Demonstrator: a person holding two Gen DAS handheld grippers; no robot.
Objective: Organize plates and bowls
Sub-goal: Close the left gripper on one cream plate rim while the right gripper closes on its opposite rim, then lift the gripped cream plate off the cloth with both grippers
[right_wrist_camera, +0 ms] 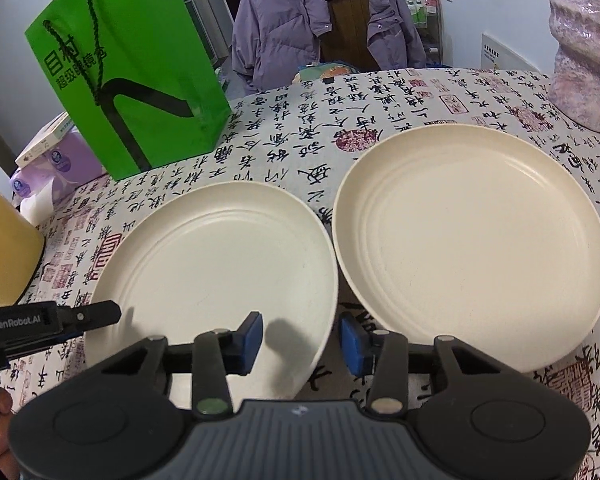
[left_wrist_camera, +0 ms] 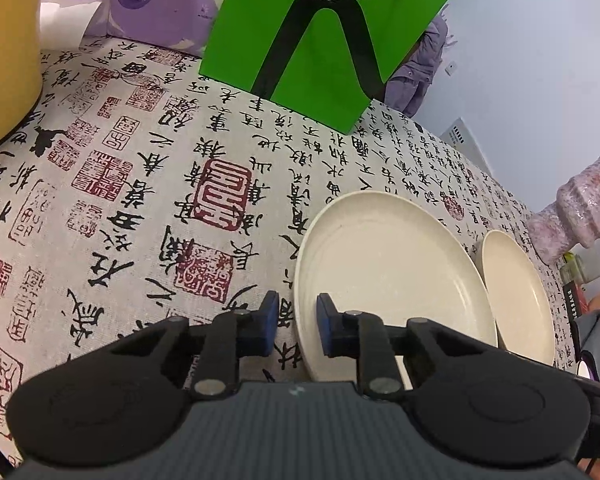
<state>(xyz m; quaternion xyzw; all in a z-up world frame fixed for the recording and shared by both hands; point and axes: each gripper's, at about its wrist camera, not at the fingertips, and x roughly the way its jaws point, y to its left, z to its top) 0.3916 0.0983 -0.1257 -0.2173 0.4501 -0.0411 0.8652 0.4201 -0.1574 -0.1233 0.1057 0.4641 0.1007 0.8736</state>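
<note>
**A:** Why both grippers on one plate?

**B:** Prob. to lift it level, I think, and stack it on the other. The near plate (right_wrist_camera: 220, 260) sits on the tablecloth (left_wrist_camera: 140, 200) just in front of the green bag (right_wrist_camera: 140, 72). The 2nd plate (right_wrist_camera: 468, 232) is just beside it, on the side away from the bag.

**A:** Fingers?

**B:** The left gripper (left_wrist_camera: 298, 320) is narrow and straddles the rim on the bag side, one pad outside and one over the dish. I can't tell if it's pinching yet. The right gripper (right_wrist_camera: 302, 340) has a wider gap. It's at the opp. rim w/ the edge btwn the pads, and the inner pad is clearly off it, so no grip there.

**A:** And the plates?

**B:** Both are cream, round and matte, w/ faint rings and a raised lip. They're empty and look clean. The lip is thin, so it needs a firm pinch, else it could slip.
</note>
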